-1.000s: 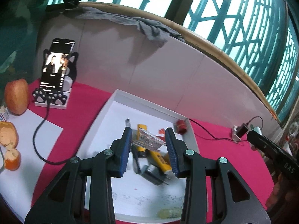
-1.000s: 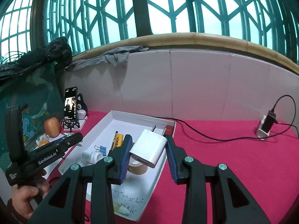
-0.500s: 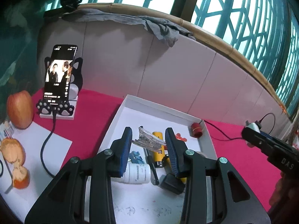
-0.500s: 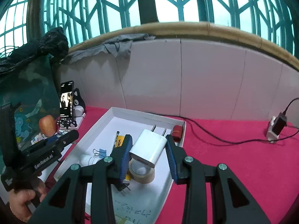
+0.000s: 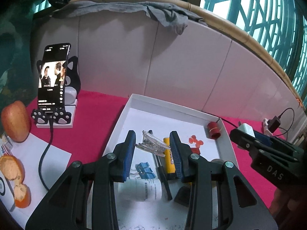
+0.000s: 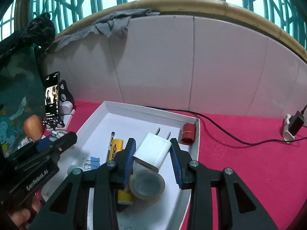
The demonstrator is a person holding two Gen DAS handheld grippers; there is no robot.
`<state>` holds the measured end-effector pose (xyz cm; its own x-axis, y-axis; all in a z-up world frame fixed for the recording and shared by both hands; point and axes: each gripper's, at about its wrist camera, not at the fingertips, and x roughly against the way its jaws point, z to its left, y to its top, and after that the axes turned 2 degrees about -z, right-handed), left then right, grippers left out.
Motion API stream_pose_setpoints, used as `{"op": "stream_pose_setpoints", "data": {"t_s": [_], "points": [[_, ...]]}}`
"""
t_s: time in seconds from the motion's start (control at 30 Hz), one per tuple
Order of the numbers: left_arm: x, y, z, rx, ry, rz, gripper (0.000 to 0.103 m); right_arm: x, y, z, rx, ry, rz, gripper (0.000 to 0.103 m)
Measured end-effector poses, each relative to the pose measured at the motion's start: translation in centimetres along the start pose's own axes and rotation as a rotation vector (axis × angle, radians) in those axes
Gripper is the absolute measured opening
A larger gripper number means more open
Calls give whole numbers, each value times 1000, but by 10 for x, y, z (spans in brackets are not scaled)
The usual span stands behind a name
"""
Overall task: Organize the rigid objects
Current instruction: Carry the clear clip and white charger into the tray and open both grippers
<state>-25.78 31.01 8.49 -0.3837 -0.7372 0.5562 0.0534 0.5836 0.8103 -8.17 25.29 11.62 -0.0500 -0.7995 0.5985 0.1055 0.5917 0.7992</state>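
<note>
Holding 2 items above the white tray (image 5: pixel 122 118), the person looks to be mid-carry in the sorting job. The left gripper (image 5: pixel 152 147) is clamped on a clear clip (image 5: pixel 152 145), which sits crosswise between the blue pads (image 5: pixel 128 153) near their tips. The right gripper (image 6: pixel 151 153) pinches a white charger (image 6: pixel 152 153) by its 2 flat sides, prongs pointing forward past the fingertips. Below and ahead of the left fingers the tray already holds a yellow tube (image 5: pixel 169 163), a pen (image 5: pixel 163 174), a blue binder clip (image 5: pixel 144 172), a white bottle (image 5: pixel 142 188) and, far ahead to the right, a red cap (image 5: pixel 213 130) in the corner. Under the right fingers lies a tape roll (image 6: pixel 146 185). Whether these 2 items are being taken out or brought in cannot be told from this moment alone. Judging by the grips, the next move calls for carrying each piece to its chosen spot, lowering until it is near the surface, then easing the jaws apart; the clip is thin and slick, so it could slip or twist if the squeeze loosens early.
</note>
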Motion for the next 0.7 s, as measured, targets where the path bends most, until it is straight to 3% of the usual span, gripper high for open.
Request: {"op": "stream_pose_setpoints", "data": {"t_s": [0.33, 0.63, 0.67, 0.7], "points": [[-32, -3, -3, 4, 46, 88, 36, -37, 1, 8, 1, -30, 54, 36], [-44, -6, -5, -6, 68, 113, 36, -57, -6, 8, -12, -34, 103, 37], [-44, -6, -5, -8, 73, 115, 38, -56, -6, 9, -6, -39, 99, 37], [-45, -6, -5, -7, 77, 117, 45, -53, -6, 9, 0, -50, 90, 44]]}}
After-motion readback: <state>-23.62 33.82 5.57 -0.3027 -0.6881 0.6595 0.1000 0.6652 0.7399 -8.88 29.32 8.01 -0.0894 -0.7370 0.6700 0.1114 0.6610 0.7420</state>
